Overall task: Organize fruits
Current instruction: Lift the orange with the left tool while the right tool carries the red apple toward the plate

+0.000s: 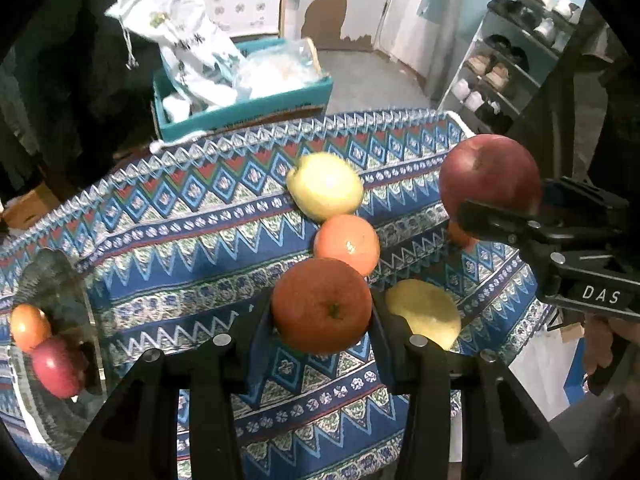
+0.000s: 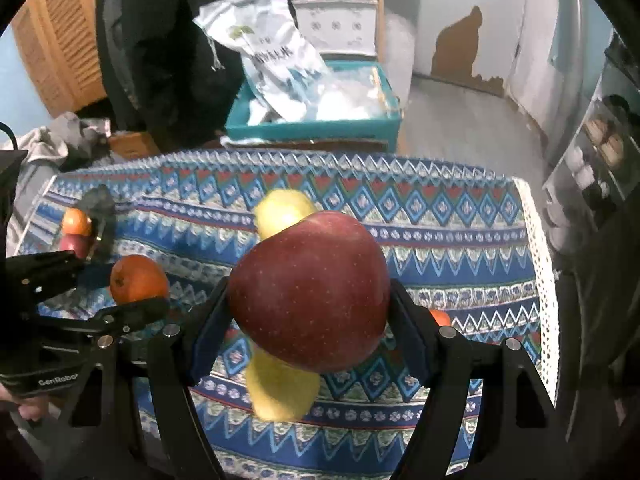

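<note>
Left gripper [image 1: 322,312] sits at six o'clock in its own view, clamped either side of an orange [image 1: 322,306], held above the patterned tablecloth [image 1: 180,240]. Behind that fruit, toward twelve, a second orange [image 1: 347,243], and behind that a yellow apple [image 1: 325,186], the two touching. At four o'clock from the held orange, another yellow apple [image 1: 426,312] lies on the cloth. Over at three o'clock the right gripper [image 2: 310,300] carries a red apple [image 2: 310,292] above the table. Far out at nine o'clock, an orange [image 1: 28,326] sits behind a small red apple [image 1: 58,366], touching. Beyond the table's far edge, at twelve, a box [image 1: 248,108] holds bags.
</note>
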### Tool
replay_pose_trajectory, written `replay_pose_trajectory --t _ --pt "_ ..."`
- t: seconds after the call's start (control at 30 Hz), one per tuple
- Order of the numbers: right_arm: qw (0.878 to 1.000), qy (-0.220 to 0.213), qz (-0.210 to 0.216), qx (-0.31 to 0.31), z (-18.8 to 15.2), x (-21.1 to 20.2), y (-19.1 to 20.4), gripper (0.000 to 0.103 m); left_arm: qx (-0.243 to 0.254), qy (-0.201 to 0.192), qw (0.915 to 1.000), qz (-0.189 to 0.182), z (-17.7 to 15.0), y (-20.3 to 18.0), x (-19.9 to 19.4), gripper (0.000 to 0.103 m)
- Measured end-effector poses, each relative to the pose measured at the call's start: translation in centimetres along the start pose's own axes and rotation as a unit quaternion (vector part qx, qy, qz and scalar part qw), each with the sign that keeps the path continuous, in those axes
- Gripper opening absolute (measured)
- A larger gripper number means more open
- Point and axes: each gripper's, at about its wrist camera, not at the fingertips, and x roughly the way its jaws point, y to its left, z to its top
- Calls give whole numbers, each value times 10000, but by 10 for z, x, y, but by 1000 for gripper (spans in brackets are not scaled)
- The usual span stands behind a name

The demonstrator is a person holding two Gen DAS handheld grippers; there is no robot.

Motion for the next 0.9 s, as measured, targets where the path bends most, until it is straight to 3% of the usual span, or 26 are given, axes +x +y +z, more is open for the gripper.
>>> replay_pose_trajectory --t 0.4,0.9 --pt "9982 -516 197 -236 17 -41 34 74 -11 -594 9982 56 3 7 -59 45" --pt "9940 -892 453 -444 32 -72 68 74 -98 -969 9952 37 -2 22 -101 45"
